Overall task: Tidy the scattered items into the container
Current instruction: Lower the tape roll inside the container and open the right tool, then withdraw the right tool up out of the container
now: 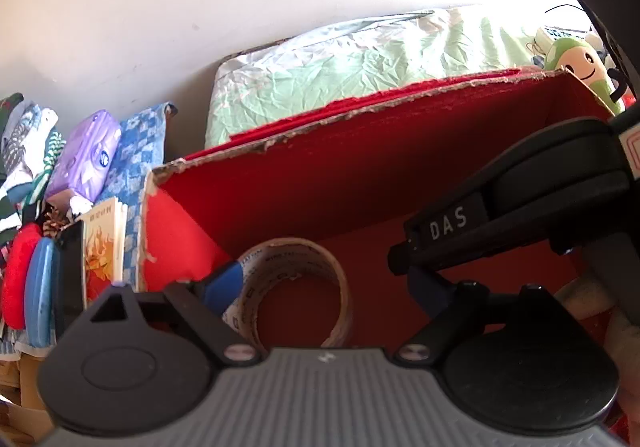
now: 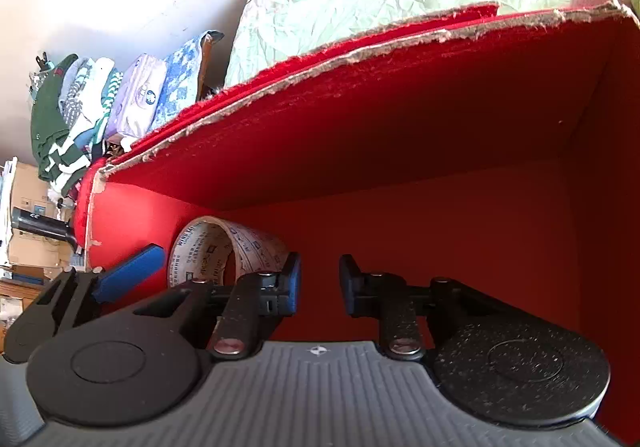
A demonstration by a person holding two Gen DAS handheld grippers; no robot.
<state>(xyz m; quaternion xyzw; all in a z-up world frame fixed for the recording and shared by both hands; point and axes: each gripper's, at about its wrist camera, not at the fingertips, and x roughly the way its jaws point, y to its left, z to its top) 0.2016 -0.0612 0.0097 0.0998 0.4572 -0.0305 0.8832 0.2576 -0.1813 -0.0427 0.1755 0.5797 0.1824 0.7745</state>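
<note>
One red cardboard box point(image 1: 360, 151) with torn, ragged top edges fills both views. Inside it sits one roll of tape point(image 1: 296, 287), its cardboard core printed with small text, lying on the box floor in the near left corner. Nothing else can be seen in the box.

Two hand-held grippers reach down into the box. The left gripper point(image 1: 320, 283) has its blue-tipped fingers spread wide on either side of the tape roll. The pads do not press on it, so the roll lies released between them. The right gripper point(image 2: 320, 281) has its two fingers close together with a small gap, and nothing is between them. It sits just right of the tape roll, with its left finger just in front of the roll's edge.

Outside the box, to the left, lie one stack of folded clothes point(image 1: 24, 151), one purple tissue pack point(image 1: 86, 159), one blue patterned cloth point(image 1: 136, 155) and one book with flames on its cover point(image 1: 102, 247). Behind the box is one pale green pillow point(image 1: 340, 67), and at the far right one green plush toy point(image 1: 580, 63) with a smiling face.
</note>
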